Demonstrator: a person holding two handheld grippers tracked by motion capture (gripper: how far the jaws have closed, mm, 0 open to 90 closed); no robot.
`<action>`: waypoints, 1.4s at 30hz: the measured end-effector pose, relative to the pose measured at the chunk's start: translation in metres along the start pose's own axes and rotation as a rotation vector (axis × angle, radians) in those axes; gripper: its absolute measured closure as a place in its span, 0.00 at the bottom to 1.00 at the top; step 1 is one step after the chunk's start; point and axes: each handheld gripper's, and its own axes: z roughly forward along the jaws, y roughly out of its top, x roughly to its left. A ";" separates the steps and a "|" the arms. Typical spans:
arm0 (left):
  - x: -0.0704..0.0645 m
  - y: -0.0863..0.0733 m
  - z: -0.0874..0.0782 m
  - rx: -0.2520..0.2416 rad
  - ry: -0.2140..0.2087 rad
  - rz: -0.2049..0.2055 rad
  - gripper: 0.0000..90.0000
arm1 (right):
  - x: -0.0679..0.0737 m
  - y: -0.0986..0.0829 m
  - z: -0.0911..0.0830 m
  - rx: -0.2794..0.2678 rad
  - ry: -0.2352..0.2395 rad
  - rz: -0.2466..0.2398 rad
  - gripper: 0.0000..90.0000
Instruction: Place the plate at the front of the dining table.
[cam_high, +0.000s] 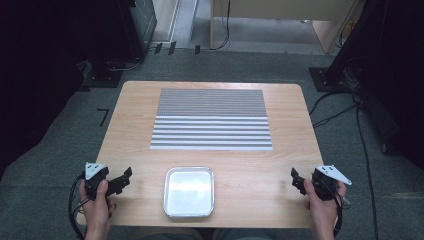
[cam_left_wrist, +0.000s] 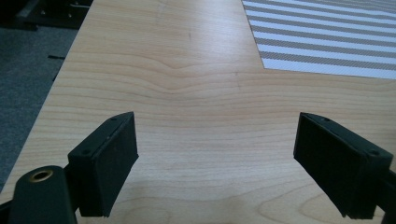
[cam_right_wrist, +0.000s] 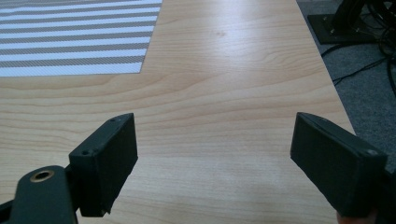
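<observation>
High view shows the wooden surface (cam_high: 280, 150) with a striped mat (cam_high: 211, 119) across its far middle and a square metal tray (cam_high: 189, 191) at the near edge, between the two hands. Left tongs (cam_high: 126, 176) rest near the left corner, right tongs (cam_high: 296, 178) near the right; both sets of jaws stand wide apart over bare wood, holding nothing.

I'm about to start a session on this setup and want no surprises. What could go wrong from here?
1. The tray sits close to the table's near edge, so a nudge toward the person might push it off.
2. The mat lies loose and flat; a jaw dragged across it could bunch or shift it.
3. Cables trail from the left gripper and right gripper and may snag on the table edge.
</observation>
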 end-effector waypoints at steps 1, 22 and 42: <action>-0.002 0.000 0.000 0.000 -0.003 0.004 0.15 | 0.002 0.001 -0.001 -0.002 0.005 0.002 0.16; -0.033 0.001 -0.004 0.009 -0.071 0.046 0.15 | 0.029 0.004 -0.007 -0.022 0.071 0.010 0.17; -0.058 -0.002 -0.006 0.021 -0.121 0.095 0.15 | 0.057 0.003 -0.010 -0.028 0.119 -0.020 0.17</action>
